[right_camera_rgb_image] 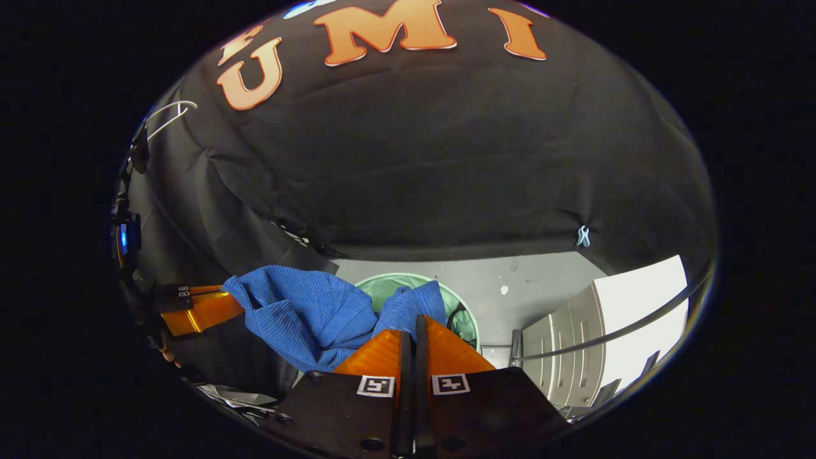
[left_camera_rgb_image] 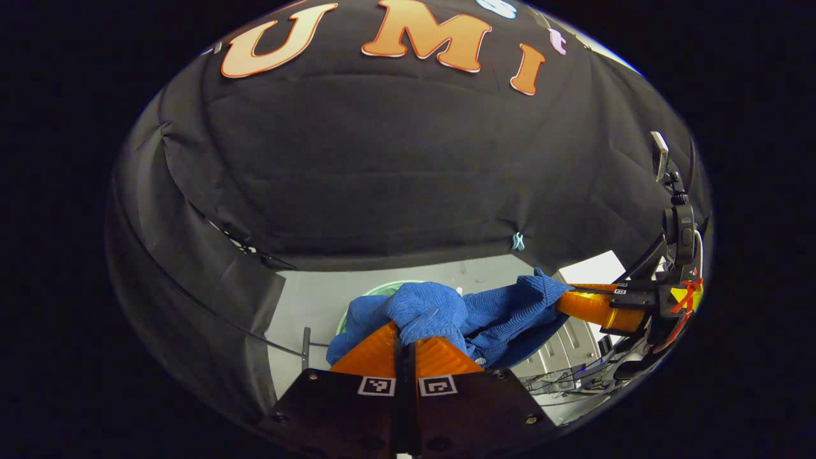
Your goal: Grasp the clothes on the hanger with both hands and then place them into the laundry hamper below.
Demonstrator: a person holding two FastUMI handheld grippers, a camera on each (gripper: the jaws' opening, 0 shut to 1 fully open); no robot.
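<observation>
A blue ribbed garment [left_camera_rgb_image: 472, 315] hangs stretched between both grippers above the floor. My left gripper [left_camera_rgb_image: 405, 336] is shut on one bunched end of it. In the left gripper view the right gripper [left_camera_rgb_image: 567, 294] holds the other end at the right. My right gripper [right_camera_rgb_image: 415, 326] is shut on its end of the blue garment [right_camera_rgb_image: 306, 312], and the left gripper [right_camera_rgb_image: 237, 299] shows at the left, pinching the far corner. A pale green laundry hamper [right_camera_rgb_image: 464, 306] stands on the floor below, partly hidden by the cloth; its rim [left_camera_rgb_image: 382, 288] peeks out behind the garment.
A white drawer cabinet [right_camera_rgb_image: 593, 344] stands to the right of the hamper, also seen as the cabinet [left_camera_rgb_image: 567, 344] in the left gripper view. A thin metal rail [right_camera_rgb_image: 605, 335] crosses in front of it. Black cloth walls close the booth behind and on the left. The floor is pale grey.
</observation>
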